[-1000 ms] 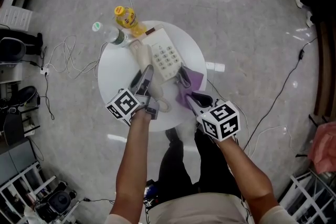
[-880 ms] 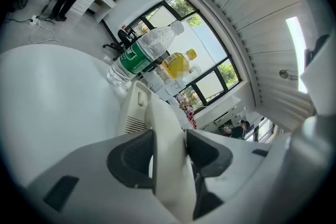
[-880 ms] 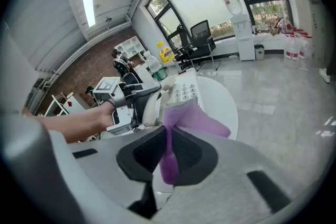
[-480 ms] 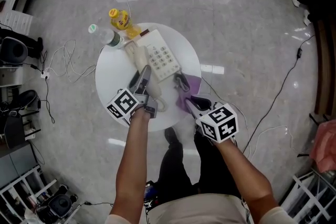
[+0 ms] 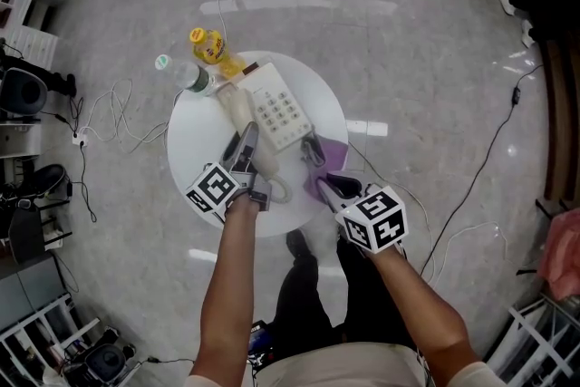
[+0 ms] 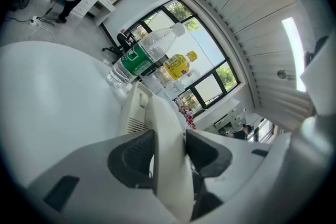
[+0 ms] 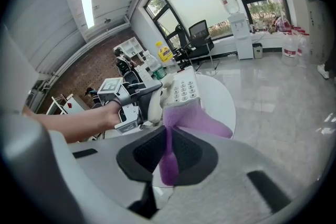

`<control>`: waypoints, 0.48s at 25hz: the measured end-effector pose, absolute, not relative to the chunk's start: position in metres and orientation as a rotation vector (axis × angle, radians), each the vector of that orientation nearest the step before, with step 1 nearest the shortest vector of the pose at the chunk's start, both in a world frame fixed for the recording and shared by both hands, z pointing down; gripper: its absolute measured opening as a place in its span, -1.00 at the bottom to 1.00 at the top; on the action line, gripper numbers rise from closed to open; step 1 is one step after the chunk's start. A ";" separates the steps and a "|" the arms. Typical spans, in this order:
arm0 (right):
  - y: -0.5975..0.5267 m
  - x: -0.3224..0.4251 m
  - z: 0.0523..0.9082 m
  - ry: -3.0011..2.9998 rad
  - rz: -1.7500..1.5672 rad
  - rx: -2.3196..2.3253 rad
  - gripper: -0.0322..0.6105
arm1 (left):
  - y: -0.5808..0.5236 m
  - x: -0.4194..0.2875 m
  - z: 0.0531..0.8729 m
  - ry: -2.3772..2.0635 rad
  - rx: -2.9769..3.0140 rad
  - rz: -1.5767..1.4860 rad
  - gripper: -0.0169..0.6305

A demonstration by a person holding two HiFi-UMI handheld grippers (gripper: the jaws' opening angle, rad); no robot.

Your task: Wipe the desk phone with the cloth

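Note:
A white desk phone (image 5: 281, 111) with a keypad lies on the round white table (image 5: 195, 160). My left gripper (image 5: 246, 147) is shut on the phone's handset (image 5: 239, 109), left of the keypad. In the left gripper view the handset (image 6: 163, 118) fills the gap between both pads. My right gripper (image 5: 313, 155) is shut on a purple cloth (image 5: 332, 157), which hangs at the phone's near right corner. In the right gripper view the cloth (image 7: 194, 118) is pinched between the pads, with the keypad (image 7: 184, 89) just beyond it.
A yellow juice bottle (image 5: 213, 45) and a green-labelled water bottle (image 5: 186, 75) stand at the table's far left edge, behind the phone. The coiled cord (image 5: 281, 188) lies near the front edge. Cables run over the floor around the table.
The head view has shifted a little. Both grippers keep their holds and stay by the phone; nothing was let go or picked up.

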State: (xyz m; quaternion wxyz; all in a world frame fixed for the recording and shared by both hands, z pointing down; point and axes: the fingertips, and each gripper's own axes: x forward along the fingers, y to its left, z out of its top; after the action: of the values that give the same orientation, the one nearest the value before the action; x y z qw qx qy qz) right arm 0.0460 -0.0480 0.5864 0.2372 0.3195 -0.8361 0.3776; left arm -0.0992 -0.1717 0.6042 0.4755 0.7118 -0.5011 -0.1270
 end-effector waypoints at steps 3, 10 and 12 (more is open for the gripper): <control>-0.046 0.042 0.586 -2.293 1.031 0.869 -0.81 | -0.175 -0.104 0.603 -1.248 1.747 -0.288 -0.38; -0.048 0.034 0.588 -2.291 1.028 0.857 -0.81 | -0.186 -0.122 0.604 -1.301 1.683 -0.369 -0.40; -0.049 0.032 0.588 -2.290 1.028 0.852 -0.81 | -0.192 -0.123 0.602 -1.287 1.678 -0.395 -0.40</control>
State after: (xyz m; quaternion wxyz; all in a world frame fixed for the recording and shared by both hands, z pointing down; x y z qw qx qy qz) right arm 0.0316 -0.0485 0.5880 0.2432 0.3118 -0.8379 0.3762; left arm -0.1230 -0.1924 0.6021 0.4754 0.6862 -0.5264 -0.1615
